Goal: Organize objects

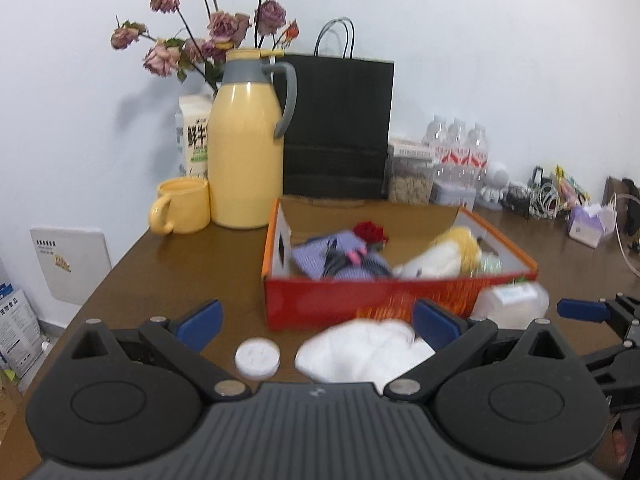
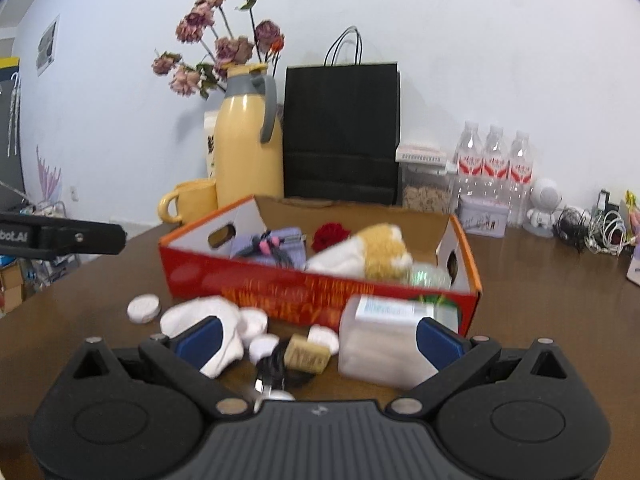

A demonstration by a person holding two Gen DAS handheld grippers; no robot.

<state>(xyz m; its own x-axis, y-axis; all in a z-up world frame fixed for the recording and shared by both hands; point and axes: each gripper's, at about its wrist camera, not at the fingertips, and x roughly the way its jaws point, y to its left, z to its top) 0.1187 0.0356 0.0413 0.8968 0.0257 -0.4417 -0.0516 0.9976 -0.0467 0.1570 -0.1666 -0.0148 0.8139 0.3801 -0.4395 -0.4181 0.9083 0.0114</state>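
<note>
The left black two-finger gripper with blue pads (image 1: 318,322) is wide open. Its two fingers are far apart and point forward, low over the table. Nothing is held between them.

The right black two-finger gripper with blue pads (image 2: 320,338) is wide open too. Its fingers are spread far apart, point forward and sit low. They hold nothing.

In the left view, the right gripper shows at the right edge. In the right view, one dark finger of the left gripper sticks in from the left edge.
</note>
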